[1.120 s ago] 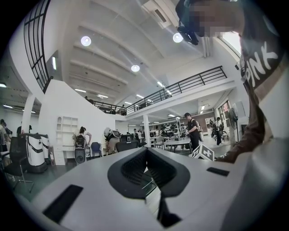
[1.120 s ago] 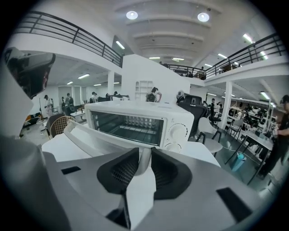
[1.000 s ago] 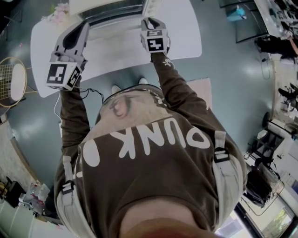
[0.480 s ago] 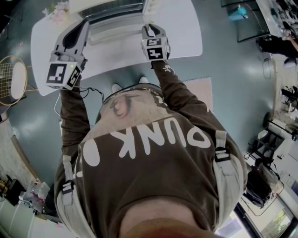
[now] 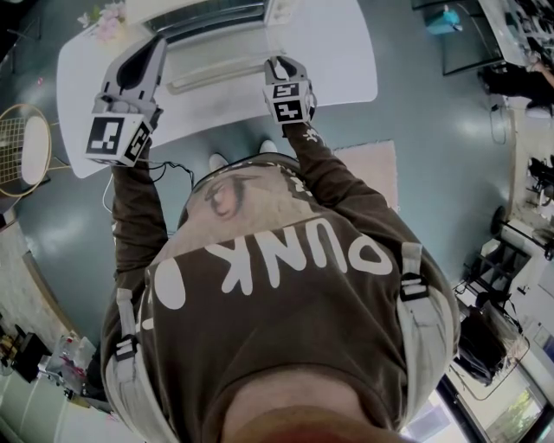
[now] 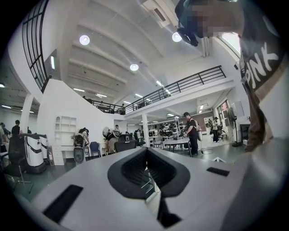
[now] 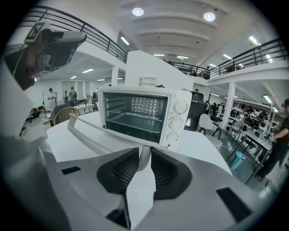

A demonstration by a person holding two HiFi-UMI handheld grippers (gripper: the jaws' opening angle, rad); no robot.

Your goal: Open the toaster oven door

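White table (image 5: 346, 52) on a grey floor (image 5: 415, 104) in the head view, with the toaster oven (image 5: 208, 10) at its far edge and the door (image 5: 216, 59) lowered toward the near side, close to flat. Right gripper (image 5: 279, 65) at the right end of the door handle (image 5: 216, 80); left gripper (image 5: 147, 50) raised at the left, apart from the oven. Left gripper view: balcony (image 6: 180, 85), ceiling lamps (image 6: 84, 39) and distant people (image 6: 189, 131) beyond the jaws; jaws together, nothing between them; no oven in sight. Right gripper view: jaws clamped narrow on the handle's end, bar running off to the left, wire rack (image 7: 135, 118) exposed beyond, knobs (image 7: 174, 122) at the right. Judged late in the opening step. Next move, by estimate: ease the handle through the last of its arc without dragging the oven forward, then part the jaws. Grip itself legible only in the right gripper view; placing of both tools about the oven only from the head.
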